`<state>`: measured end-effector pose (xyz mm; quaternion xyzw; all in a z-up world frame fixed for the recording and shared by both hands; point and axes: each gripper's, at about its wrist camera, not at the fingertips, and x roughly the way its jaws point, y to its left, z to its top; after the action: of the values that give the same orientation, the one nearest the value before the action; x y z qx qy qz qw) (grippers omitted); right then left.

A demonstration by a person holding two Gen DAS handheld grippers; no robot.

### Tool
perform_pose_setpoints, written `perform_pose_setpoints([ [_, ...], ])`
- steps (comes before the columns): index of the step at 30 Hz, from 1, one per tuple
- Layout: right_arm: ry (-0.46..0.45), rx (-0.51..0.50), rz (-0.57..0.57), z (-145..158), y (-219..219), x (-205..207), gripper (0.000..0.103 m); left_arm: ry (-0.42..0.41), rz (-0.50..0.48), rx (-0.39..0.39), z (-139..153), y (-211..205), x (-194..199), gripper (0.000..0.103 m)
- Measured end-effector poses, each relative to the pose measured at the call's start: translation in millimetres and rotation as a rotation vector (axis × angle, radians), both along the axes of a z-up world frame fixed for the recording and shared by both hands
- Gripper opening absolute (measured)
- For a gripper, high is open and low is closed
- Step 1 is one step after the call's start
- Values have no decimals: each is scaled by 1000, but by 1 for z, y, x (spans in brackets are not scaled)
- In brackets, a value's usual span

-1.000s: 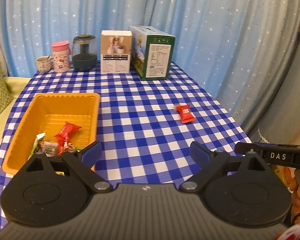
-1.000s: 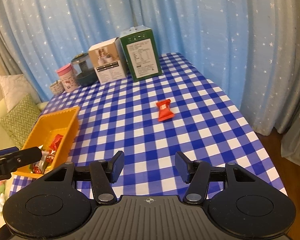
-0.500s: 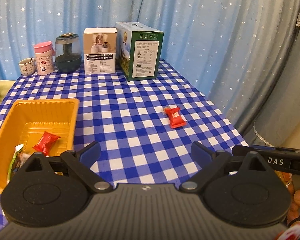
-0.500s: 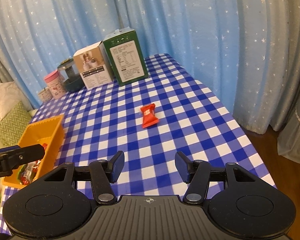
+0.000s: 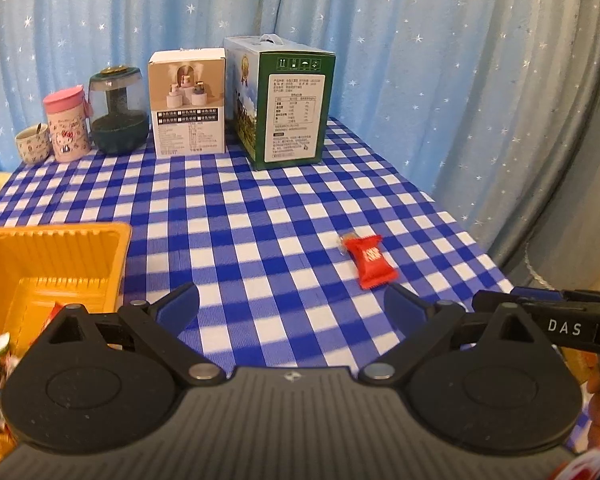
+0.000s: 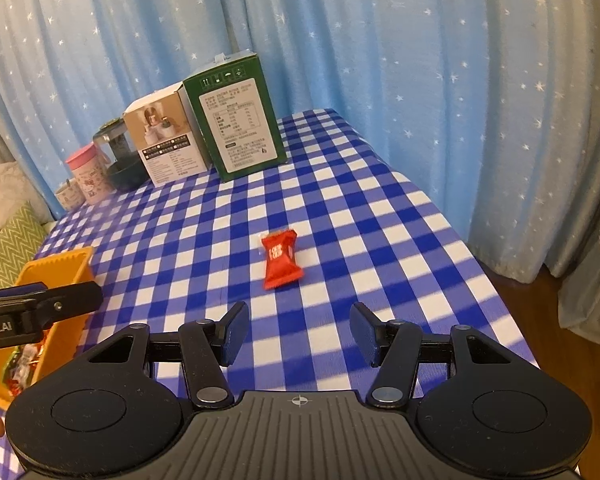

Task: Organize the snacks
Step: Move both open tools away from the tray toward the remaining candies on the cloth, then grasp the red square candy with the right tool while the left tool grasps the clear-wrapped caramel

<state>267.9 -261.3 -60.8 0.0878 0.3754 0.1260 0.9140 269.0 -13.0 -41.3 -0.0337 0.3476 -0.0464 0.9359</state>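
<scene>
Holding both claws wide apart and empty: my right gripper point(image 6: 296, 332) faces one red candy point(image 6: 281, 259) mid-table, left gripper point(image 5: 291, 307) beside one orange tray point(image 5: 56, 240).

Home: star curtains point(image 5: 420, 80), checked tablecloth point(image 5: 260, 216), cushion point(image 6: 8, 240).

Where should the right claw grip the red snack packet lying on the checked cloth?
Probably across the puffy middle of the red foil snack packet, from above: it lies flat with crimped ends far and near, and the open right claw faces it.
</scene>
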Motion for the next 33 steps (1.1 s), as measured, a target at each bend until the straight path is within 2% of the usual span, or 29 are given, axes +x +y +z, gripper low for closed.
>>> perform_pose_setpoints([
  [5, -9, -14, 15, -18, 10, 32, 56, 6, 14, 46, -14, -2, 27, 98],
  [13, -21, -22, 50, -48, 25, 76, 56, -12, 69, 34, -37, 4, 65, 98],
  [18, -33, -43, 72, -62, 37, 98, 56, 16, 87, -7, -52, 9, 82, 98],
  [21, -39, -61, 91, -71, 46, 108, 56, 39, 108, -33, -60, 12, 88, 98],
  [33, 9, -94, 138, -98, 62, 141, 56, 67, 124, -31, -78, 16, 99, 97],
])
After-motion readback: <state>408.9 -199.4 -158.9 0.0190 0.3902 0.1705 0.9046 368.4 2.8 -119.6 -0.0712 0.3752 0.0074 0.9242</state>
